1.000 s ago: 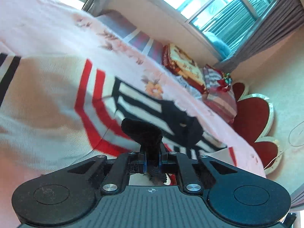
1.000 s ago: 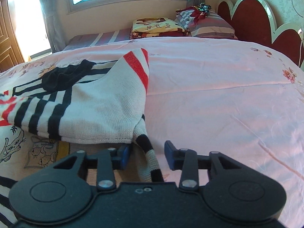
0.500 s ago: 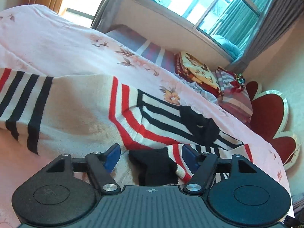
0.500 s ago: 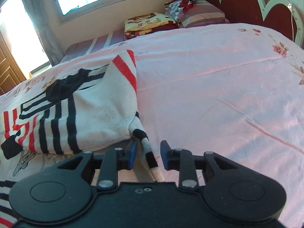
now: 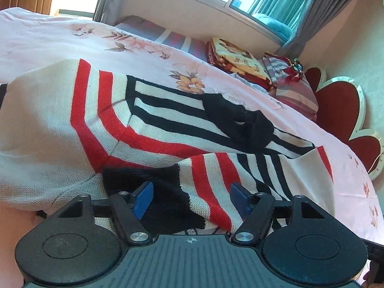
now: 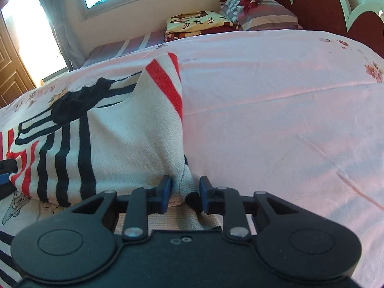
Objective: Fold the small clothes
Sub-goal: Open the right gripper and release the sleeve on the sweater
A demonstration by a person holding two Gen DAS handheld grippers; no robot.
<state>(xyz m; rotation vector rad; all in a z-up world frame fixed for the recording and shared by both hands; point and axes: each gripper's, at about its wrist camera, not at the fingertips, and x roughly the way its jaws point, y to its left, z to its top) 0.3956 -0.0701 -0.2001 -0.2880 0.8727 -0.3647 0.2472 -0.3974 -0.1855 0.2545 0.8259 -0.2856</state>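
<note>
A small white knit sweater (image 5: pixel 48 129) with red and black stripes and a black collar (image 5: pixel 240 122) lies on the pink bedspread (image 5: pixel 72 38). Its sleeve with a black cuff (image 5: pixel 165 199) is folded across the body. My left gripper (image 5: pixel 192 198) is open, its jaws wide on either side of the cuff and sleeve. In the right wrist view the sweater (image 6: pixel 134 132) lies left of centre. My right gripper (image 6: pixel 184 193) has its jaws narrowly apart around a bunched fold of the sweater's edge (image 6: pixel 186 184), with small gaps at the pads.
Folded blankets (image 6: pixel 199 24) and striped pillows (image 6: pixel 264 14) sit at the far end by the red scalloped headboard (image 6: pixel 336 12). A window and curtains run along the far wall. A wide stretch of pink bedspread (image 6: pixel 288 120) lies to the right.
My left gripper was shut on the black cuff one second ago; it has opened wide and the sleeve lies on the sweater body. My right gripper's jaws have narrowed around the fold.
</note>
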